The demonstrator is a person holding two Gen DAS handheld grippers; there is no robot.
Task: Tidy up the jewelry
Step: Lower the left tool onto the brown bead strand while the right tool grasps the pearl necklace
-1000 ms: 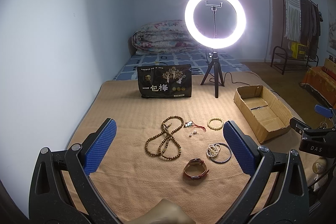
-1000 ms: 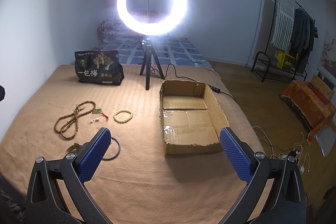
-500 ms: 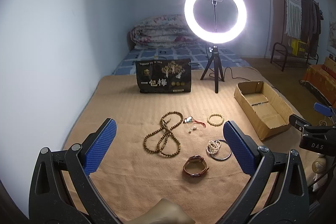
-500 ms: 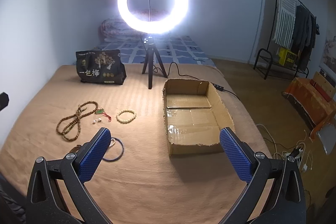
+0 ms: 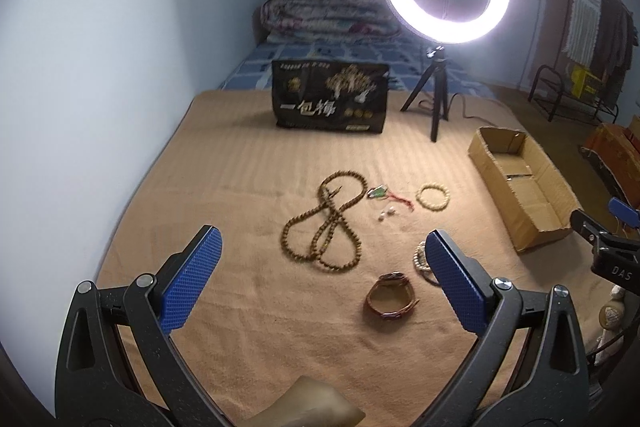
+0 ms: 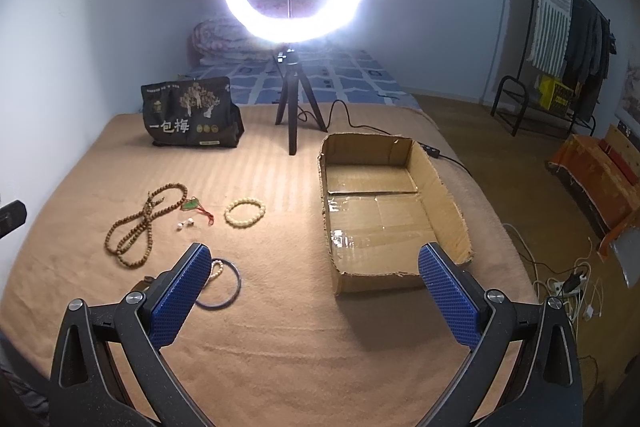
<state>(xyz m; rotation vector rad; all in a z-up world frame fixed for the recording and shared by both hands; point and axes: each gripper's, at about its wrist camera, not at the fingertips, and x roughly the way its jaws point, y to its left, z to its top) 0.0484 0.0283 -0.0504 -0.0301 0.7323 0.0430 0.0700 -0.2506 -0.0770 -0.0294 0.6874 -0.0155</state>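
Both tools, L [image 5: 320,279] & R [image 6: 316,291], wide, nothing held, above blanket [image 6: 280,327] w/ box [image 6: 448,203] near R edge

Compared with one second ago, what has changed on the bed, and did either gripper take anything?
Only the cameras shifted a little. The left gripper and the right gripper remain open and empty. The long bead necklace, the pale bracelet, the brown bangle and the cardboard box lie where they were.

black bag [image 6: 190,115]: large white "一包梅". right gripper [image 5: 616,267] body, left wrist view: "das".
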